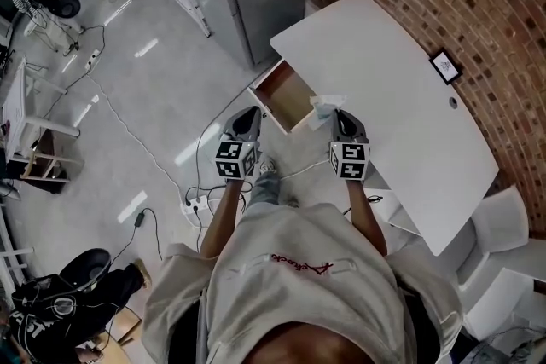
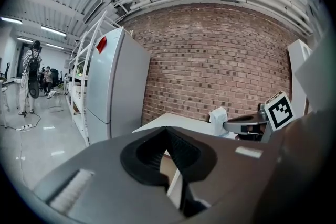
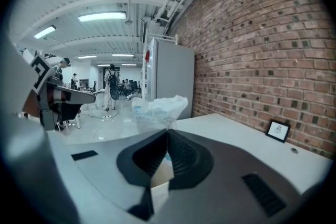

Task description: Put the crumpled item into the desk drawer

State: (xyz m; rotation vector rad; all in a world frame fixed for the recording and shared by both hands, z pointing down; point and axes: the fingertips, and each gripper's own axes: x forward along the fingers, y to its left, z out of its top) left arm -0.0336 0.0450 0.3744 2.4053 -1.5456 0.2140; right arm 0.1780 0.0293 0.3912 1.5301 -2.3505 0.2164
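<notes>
The right gripper [image 1: 338, 117] is pinching the crumpled item [image 1: 326, 106], a pale wad sticking up past its jaws. It is holding the wad at the bench [image 1: 401, 89] edge, just beside the open desk drawer [image 1: 284, 95] and not yet inside it. The left gripper [image 1: 249, 117] is hovering at the drawer's other side, jaws pressed together on nothing. The step is probably best done by bringing the wad over the middle of the cavity, lowering it below the rim, then releasing. The drawer is showing only its bare wooden floor.
</notes>
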